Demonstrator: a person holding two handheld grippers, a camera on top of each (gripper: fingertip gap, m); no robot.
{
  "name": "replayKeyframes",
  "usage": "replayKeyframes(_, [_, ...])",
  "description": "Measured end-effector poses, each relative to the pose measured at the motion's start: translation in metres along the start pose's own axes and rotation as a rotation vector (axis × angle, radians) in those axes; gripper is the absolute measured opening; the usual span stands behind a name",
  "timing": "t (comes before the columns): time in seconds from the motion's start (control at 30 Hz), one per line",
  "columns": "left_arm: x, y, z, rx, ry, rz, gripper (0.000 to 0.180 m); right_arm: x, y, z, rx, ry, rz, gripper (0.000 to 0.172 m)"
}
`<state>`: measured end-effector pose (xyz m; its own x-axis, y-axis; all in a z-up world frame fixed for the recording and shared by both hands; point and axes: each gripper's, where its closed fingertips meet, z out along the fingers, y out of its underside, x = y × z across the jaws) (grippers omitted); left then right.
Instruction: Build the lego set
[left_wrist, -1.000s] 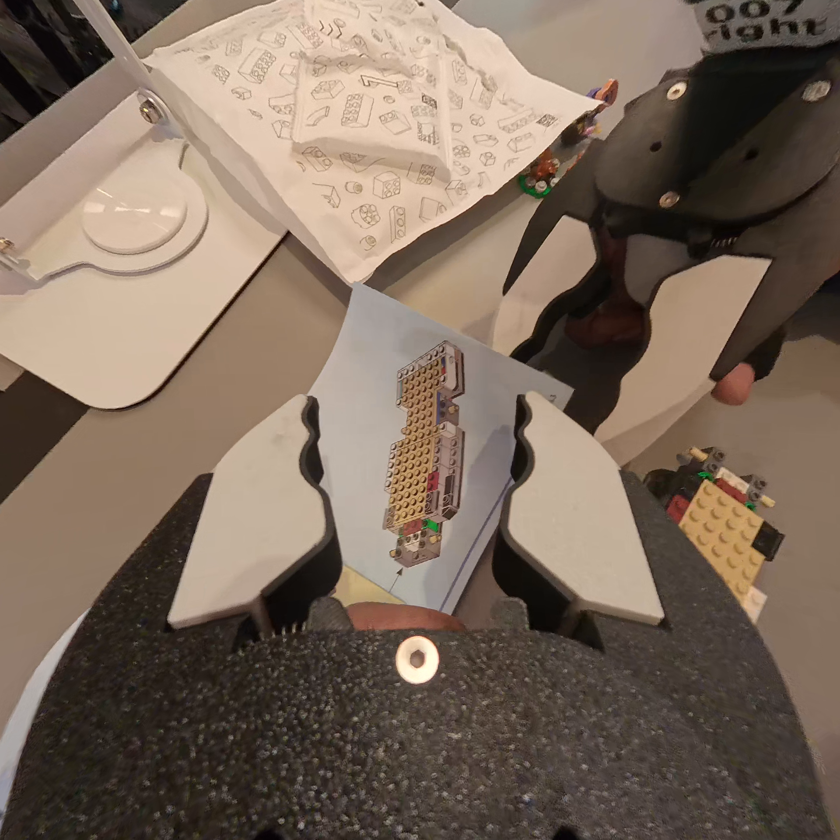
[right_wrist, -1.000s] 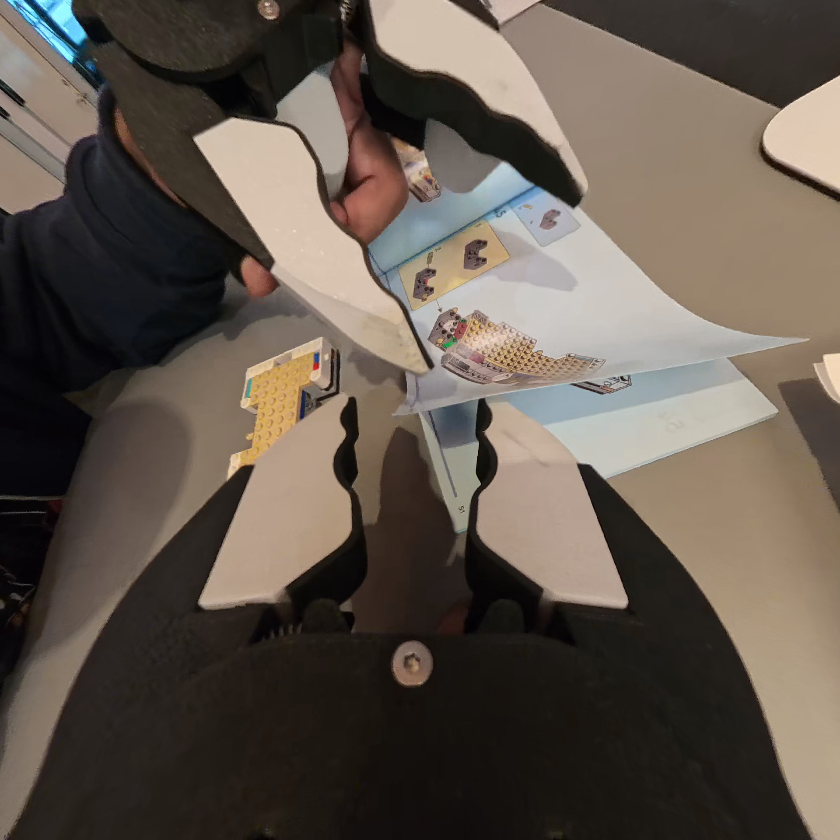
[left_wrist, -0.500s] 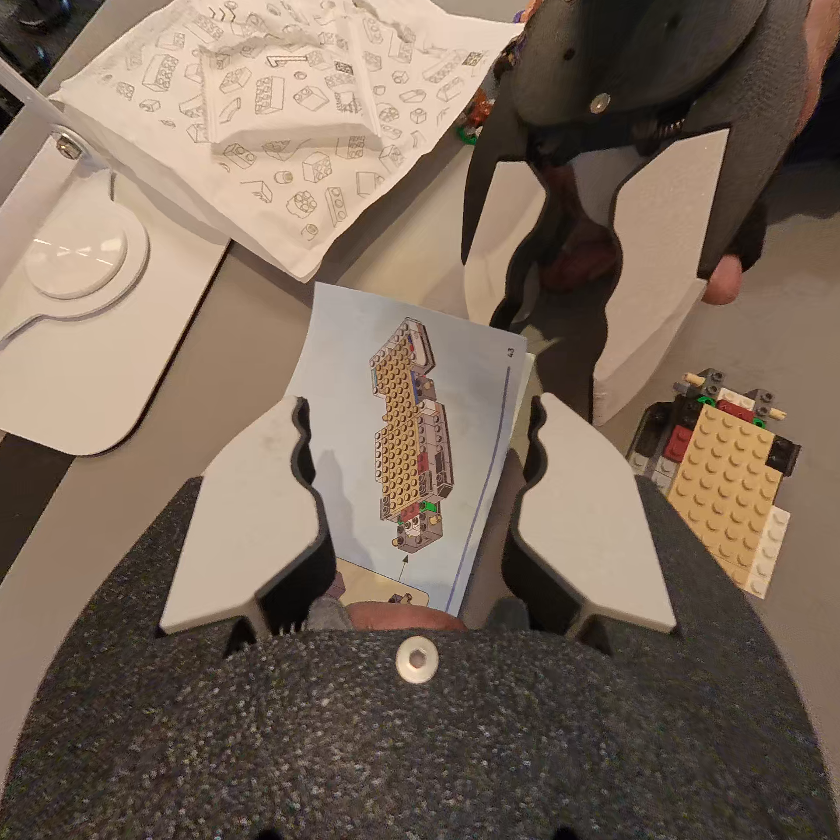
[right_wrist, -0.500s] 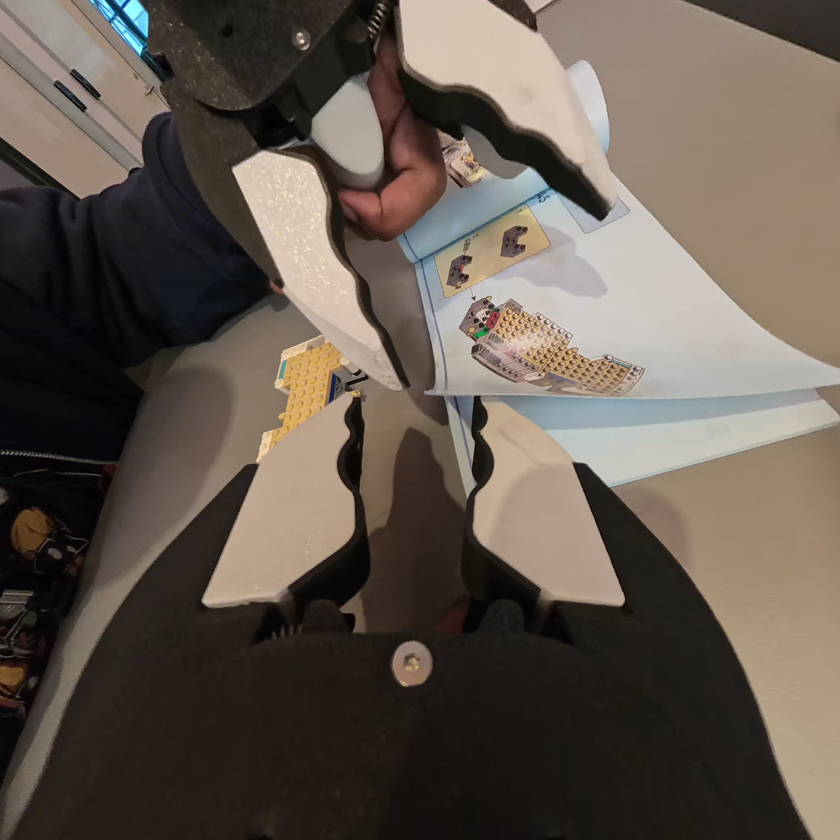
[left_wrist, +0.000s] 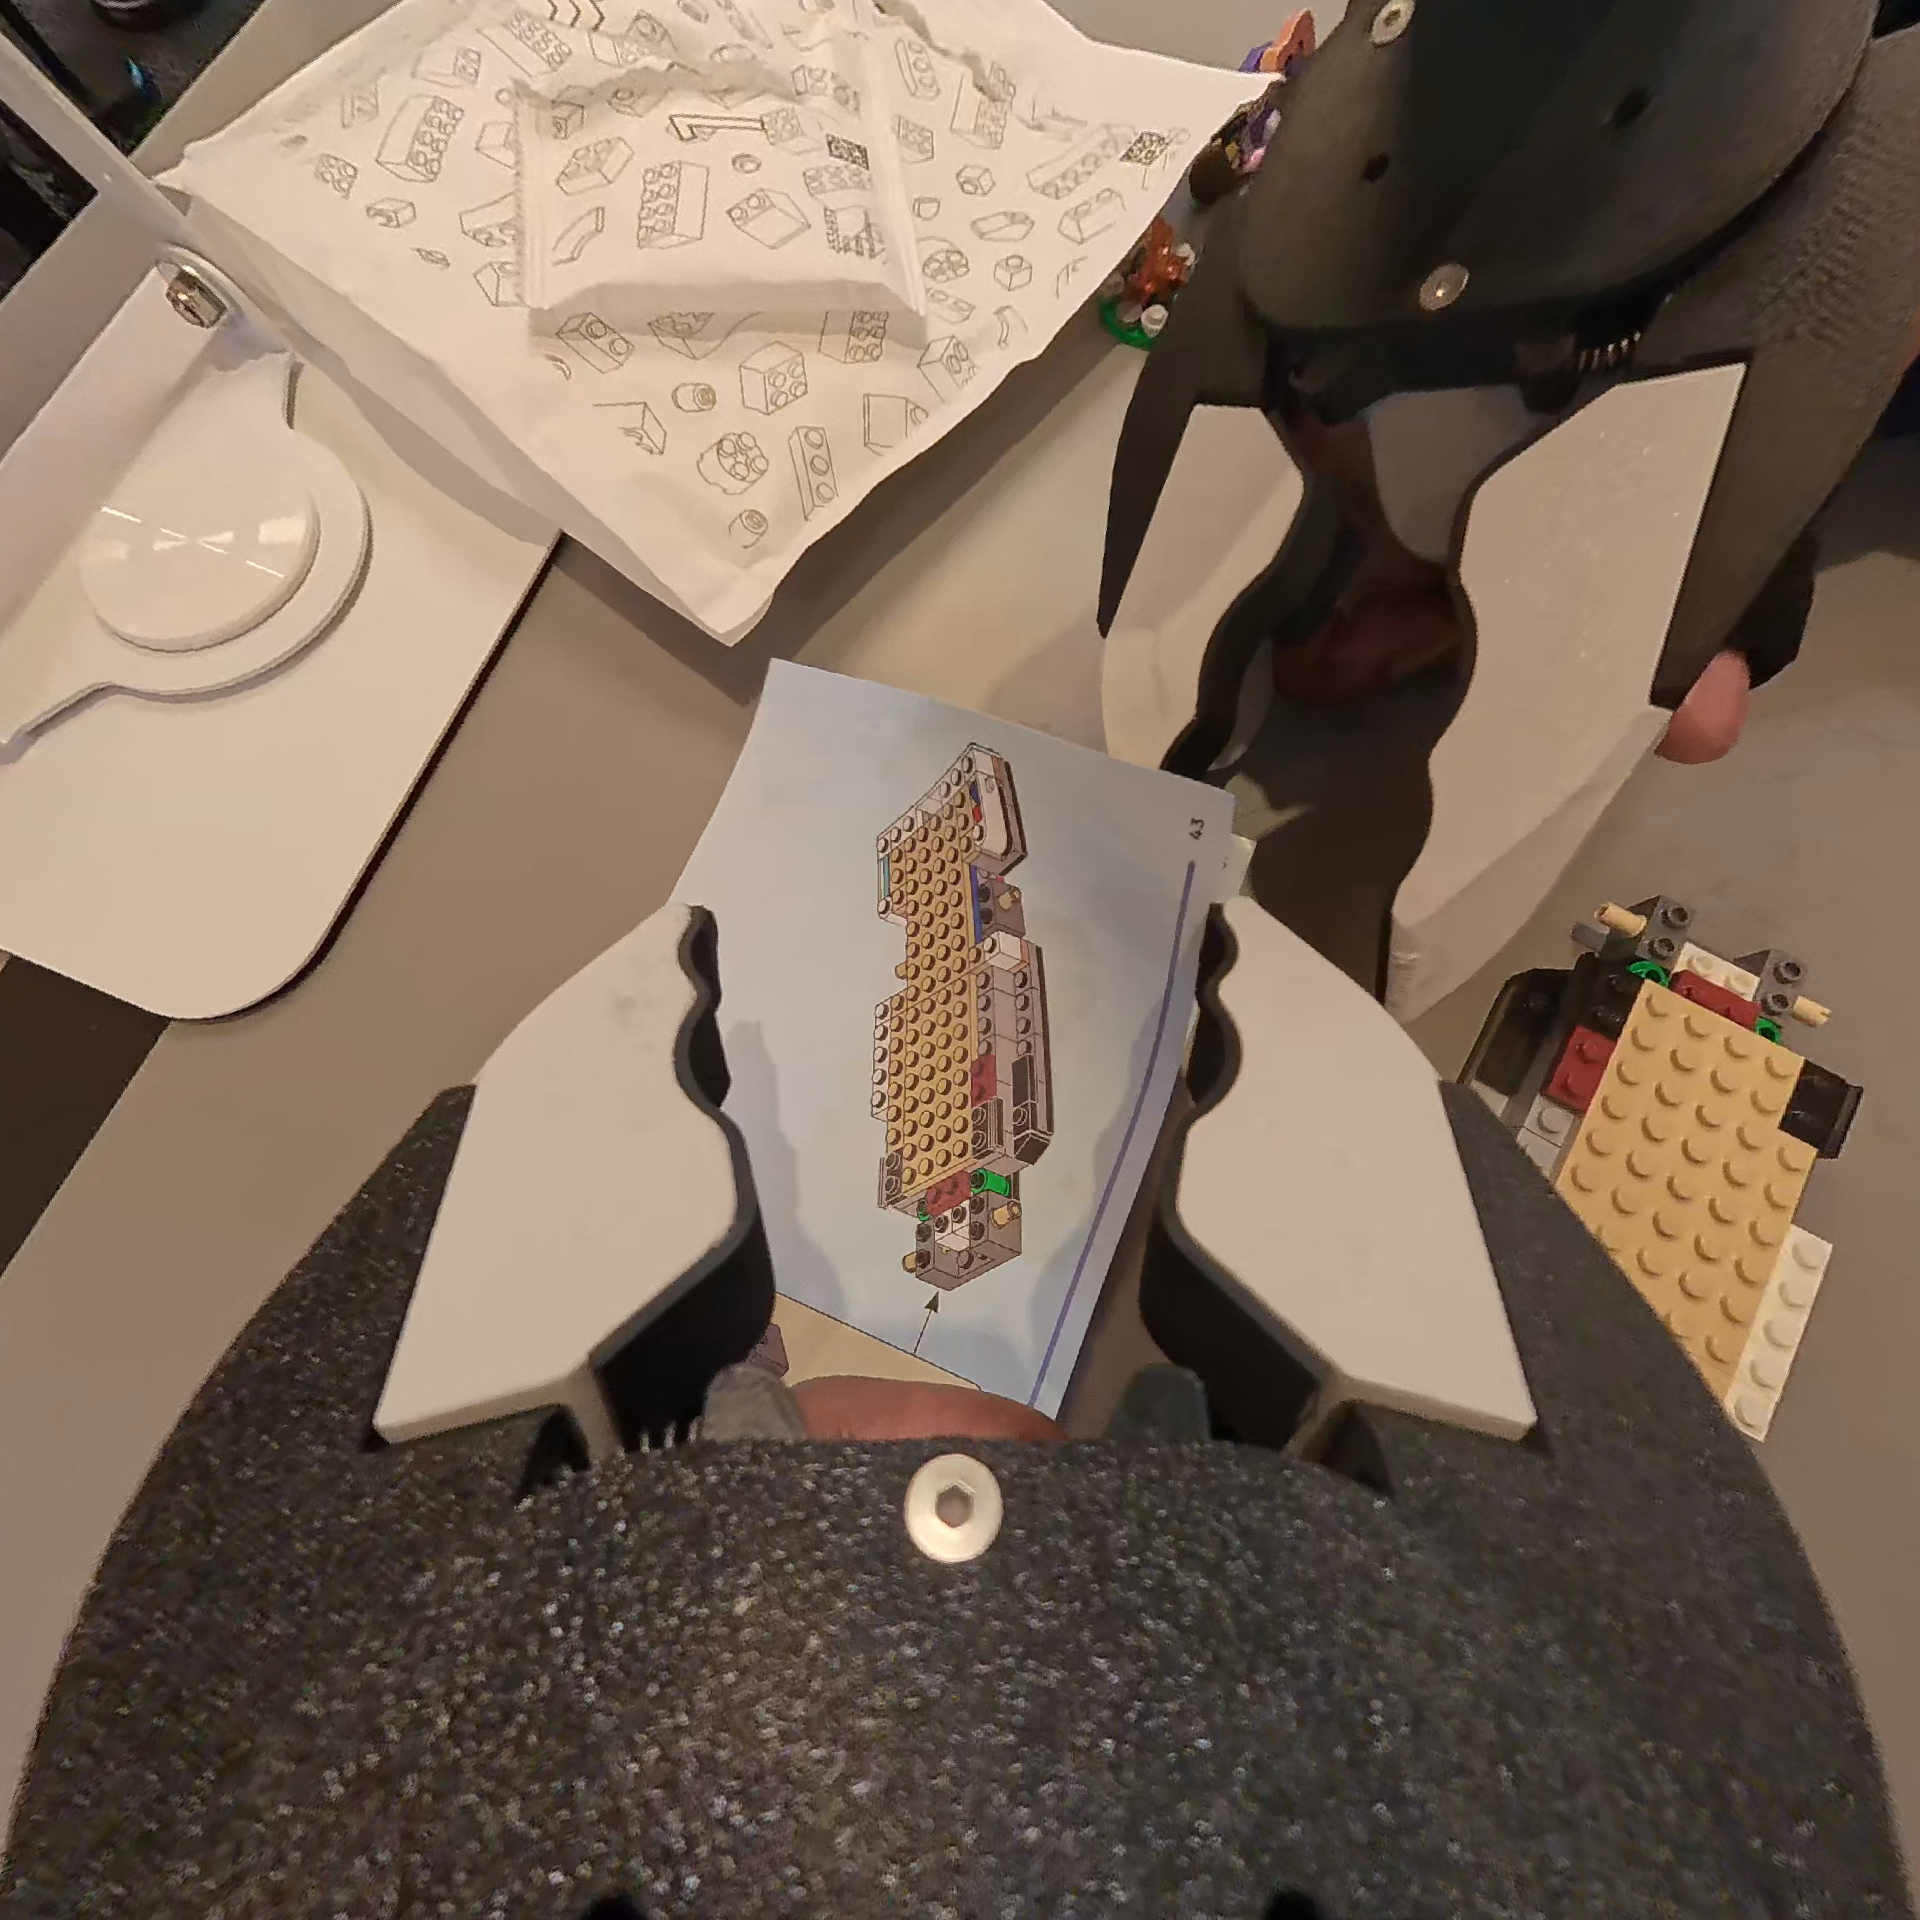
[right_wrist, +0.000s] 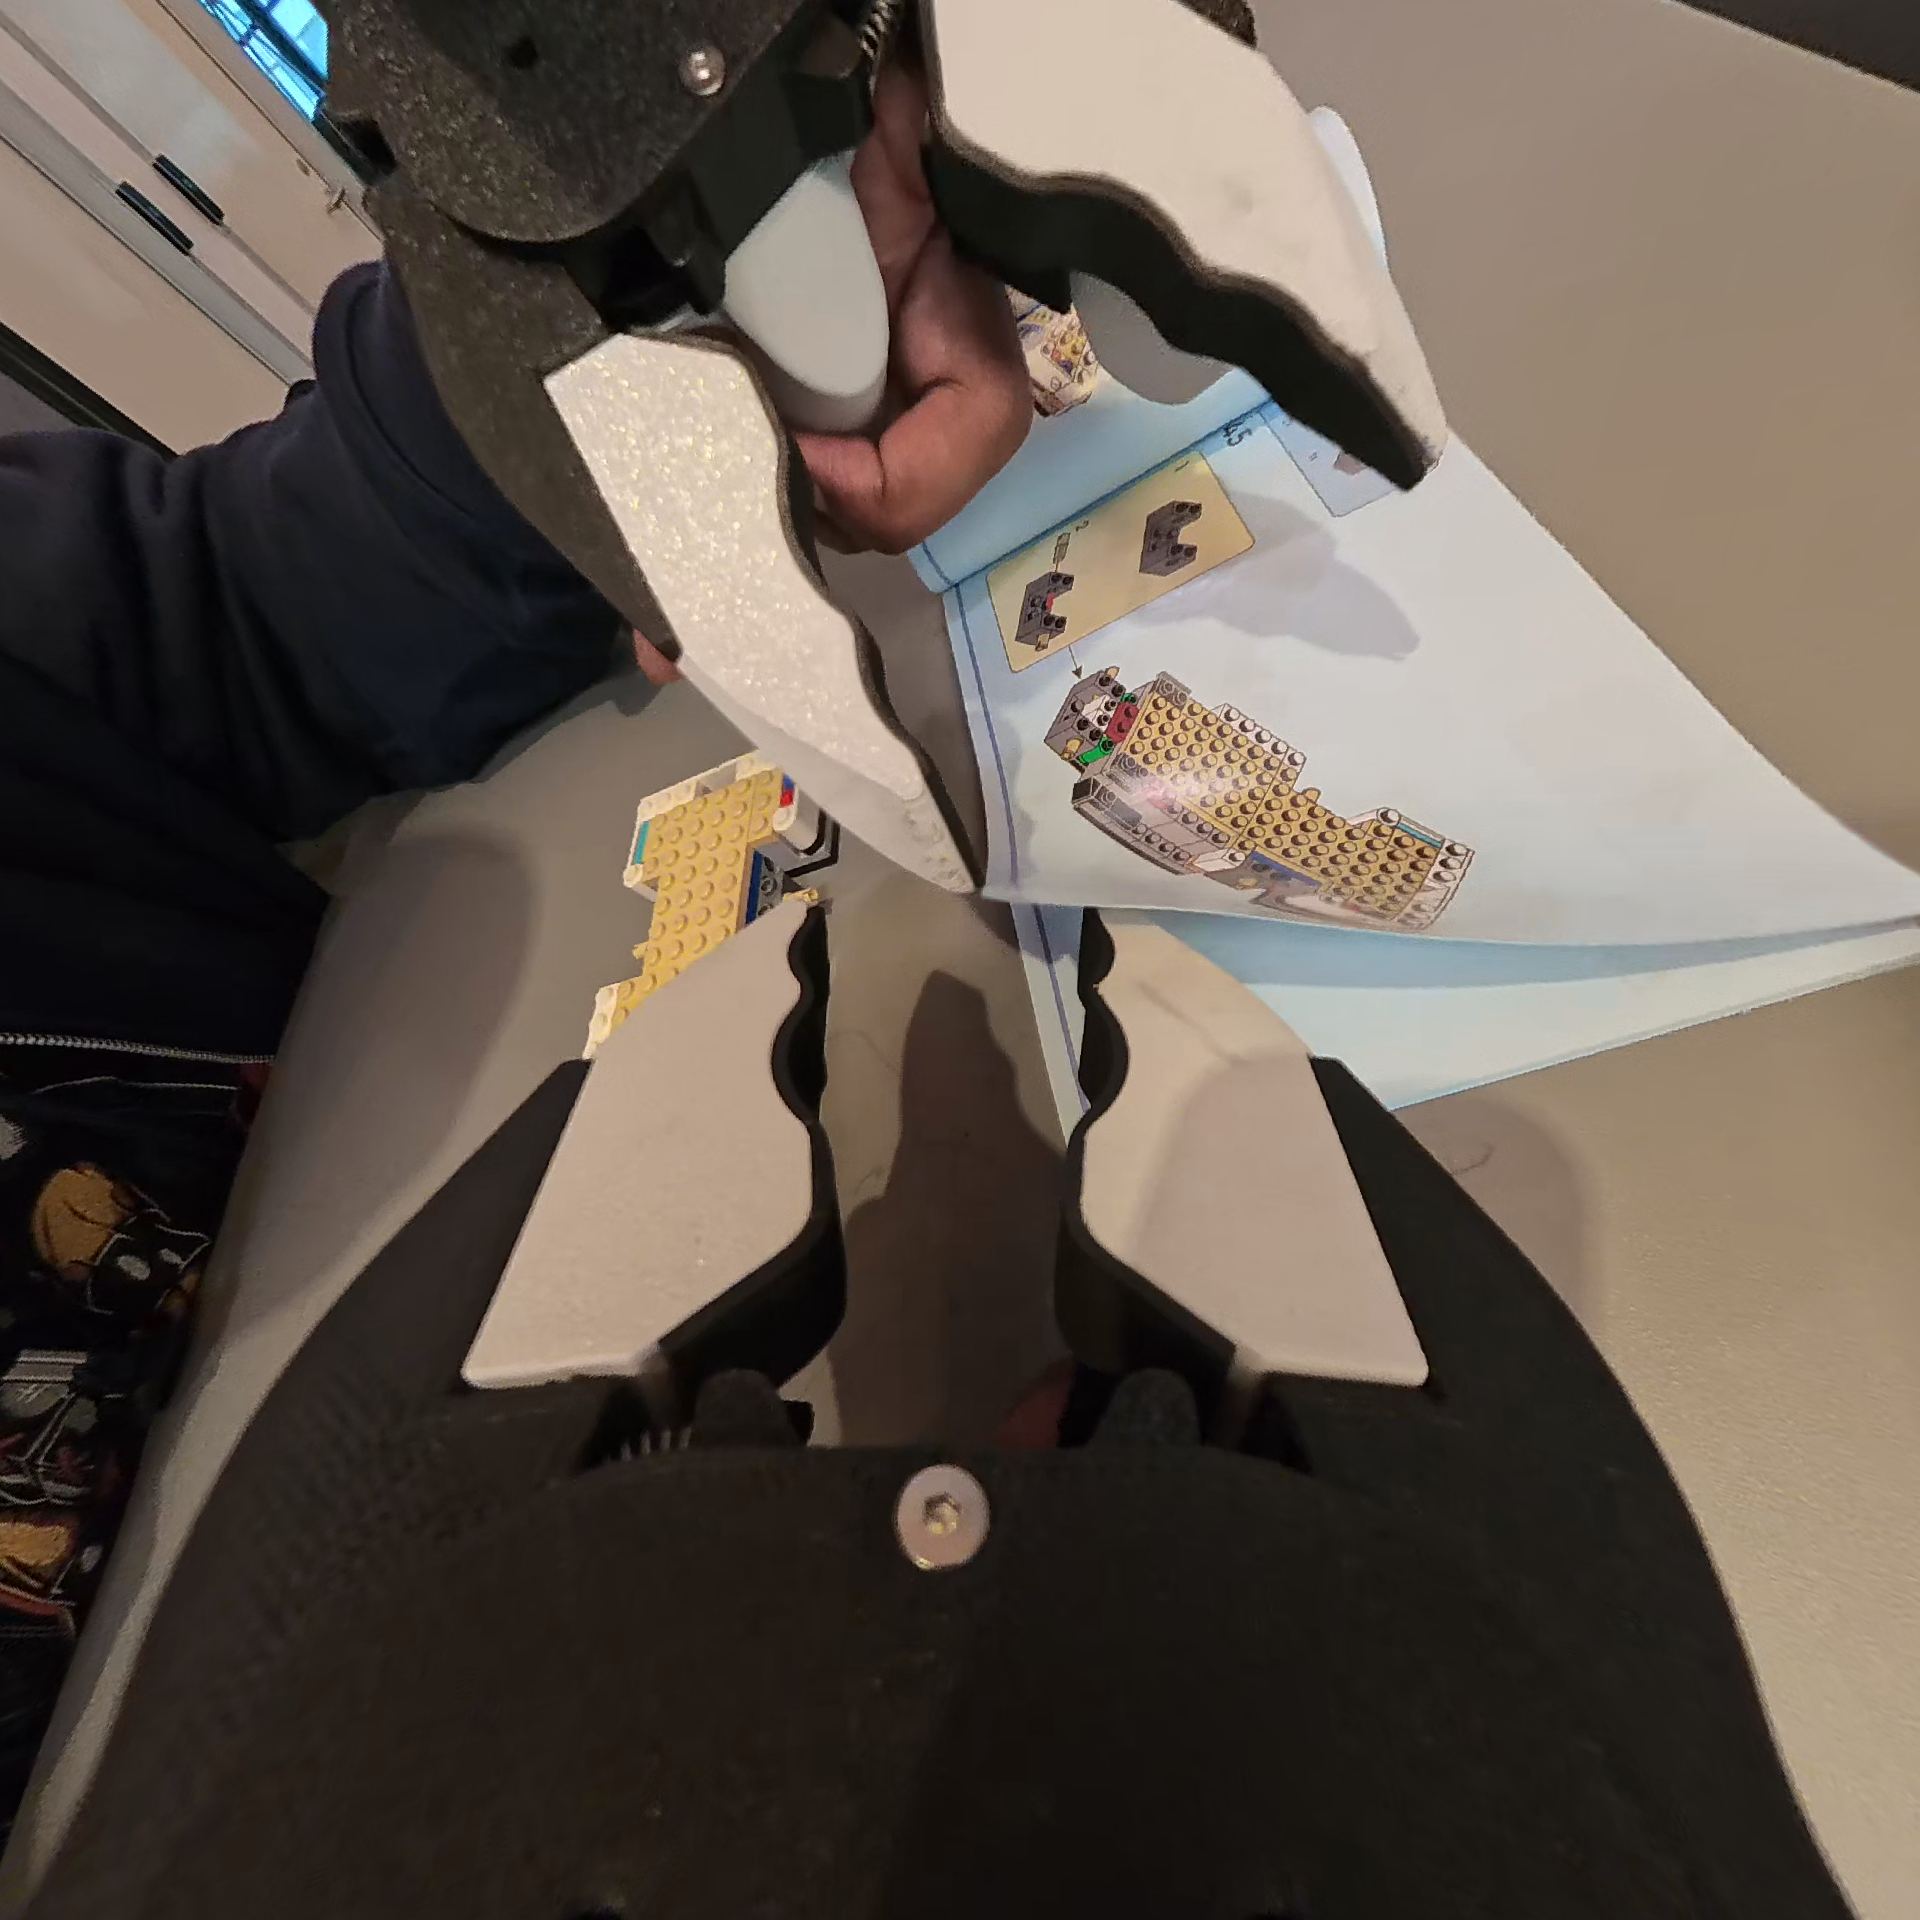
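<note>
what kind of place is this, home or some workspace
Likely an indoor hobby or office desk used for brick building: a grey table with an open instruction booklet, a part-built brick model and torn printed paper bags.

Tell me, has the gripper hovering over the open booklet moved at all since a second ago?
Yes. In the right wrist view the left gripper has dropped toward the brick model on the table; its lower finger now covers part of the model.
</note>
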<state>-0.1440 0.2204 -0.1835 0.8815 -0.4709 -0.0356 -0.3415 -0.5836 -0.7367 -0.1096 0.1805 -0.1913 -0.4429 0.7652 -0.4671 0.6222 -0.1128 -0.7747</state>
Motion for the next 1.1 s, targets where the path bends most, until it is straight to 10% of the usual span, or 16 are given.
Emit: replayKeyframes(1.1, [-0.0052,0.0047,-0.0022,-0.019,0.006,-0.044,0.084,0.0058,0.0005,-0.0005,0.000,0.031,0.027,0.053])
